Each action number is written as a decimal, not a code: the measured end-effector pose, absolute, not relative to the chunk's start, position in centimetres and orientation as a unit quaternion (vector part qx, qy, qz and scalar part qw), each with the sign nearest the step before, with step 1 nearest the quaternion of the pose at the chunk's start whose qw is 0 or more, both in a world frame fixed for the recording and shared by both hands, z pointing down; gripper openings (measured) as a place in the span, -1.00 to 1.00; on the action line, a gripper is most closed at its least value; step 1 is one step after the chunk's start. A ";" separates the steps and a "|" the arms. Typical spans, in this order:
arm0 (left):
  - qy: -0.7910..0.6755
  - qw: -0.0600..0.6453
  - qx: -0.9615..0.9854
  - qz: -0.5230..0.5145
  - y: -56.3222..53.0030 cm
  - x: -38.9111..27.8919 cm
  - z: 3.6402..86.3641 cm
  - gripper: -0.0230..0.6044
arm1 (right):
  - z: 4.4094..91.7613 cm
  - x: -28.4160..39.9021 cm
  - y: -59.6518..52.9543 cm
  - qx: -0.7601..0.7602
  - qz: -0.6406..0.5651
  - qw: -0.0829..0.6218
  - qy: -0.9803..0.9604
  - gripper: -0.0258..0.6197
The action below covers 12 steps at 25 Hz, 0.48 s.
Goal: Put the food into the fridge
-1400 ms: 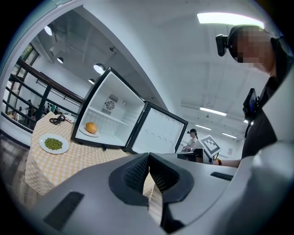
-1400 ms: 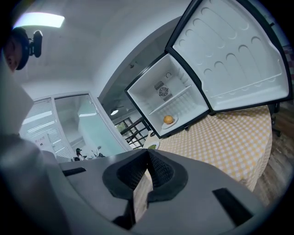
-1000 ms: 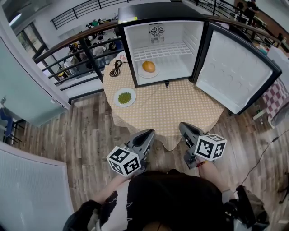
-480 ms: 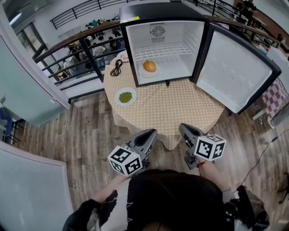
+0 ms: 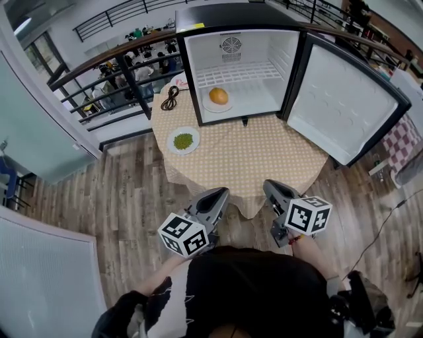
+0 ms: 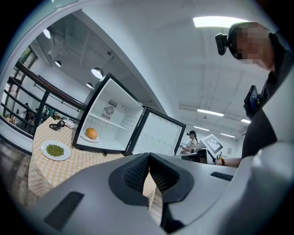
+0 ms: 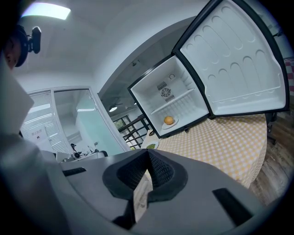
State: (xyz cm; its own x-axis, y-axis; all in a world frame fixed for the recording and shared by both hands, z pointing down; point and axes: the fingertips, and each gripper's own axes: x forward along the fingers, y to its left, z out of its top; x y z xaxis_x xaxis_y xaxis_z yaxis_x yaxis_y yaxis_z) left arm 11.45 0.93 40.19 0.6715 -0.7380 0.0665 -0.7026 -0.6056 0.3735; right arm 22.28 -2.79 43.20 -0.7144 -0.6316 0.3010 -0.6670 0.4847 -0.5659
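Wood-plank floor [image 5: 119, 198] surrounds a table [image 5: 264, 155] draped in a yellow checked cloth, with a dark railing [image 5: 92, 66] behind it. On the table's far side stands a small fridge [image 5: 232, 16], its door [image 5: 344, 99] swung wide to the right. Inside, on the fridge's bottom below the wire shelf [image 5: 238, 74], an orange [image 5: 219, 96] sits on a white plate [image 5: 210, 107]. A second plate [image 5: 172, 148] carrying a heap of green food [image 5: 183, 140] — peas, by the look — rests on the cloth outside, just left of the fridge's open front. A black cable [image 5: 170, 99] lies coiled beside the fridge's left wall. Both tongs are held low near the person's body, off the near edge of the table and well apart from either plate. The left gripper [image 5: 221, 193] has its jaws closed together with nothing between them; the right gripper [image 5: 269, 185] is the same — pads meeting, empty.
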 end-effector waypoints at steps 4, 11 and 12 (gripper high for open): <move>-0.406 0.187 0.893 -0.048 0.7 11.3 40.2 -0.89 | 43.3 22.1 -2.9 0.374 0.338 0.030 -0.863 -0.88; -0.410 0.187 0.891 -0.051 0.8 11.1 40.2 -0.89 | 43.5 21.9 -2.9 0.373 0.337 0.034 -0.864 -0.88; -0.410 0.187 0.891 -0.052 0.8 11.1 40.1 -0.89 | 43.4 21.9 -3.0 0.374 0.336 0.033 -0.863 -0.88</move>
State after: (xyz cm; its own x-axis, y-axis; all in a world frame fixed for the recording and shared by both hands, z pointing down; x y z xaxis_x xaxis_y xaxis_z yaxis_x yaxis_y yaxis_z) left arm 11.09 0.82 40.13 0.6584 -0.7501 0.0618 -0.7115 -0.5935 0.3761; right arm 21.94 -2.96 43.43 -0.7174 -0.6241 0.3096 -0.6691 0.4934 -0.5557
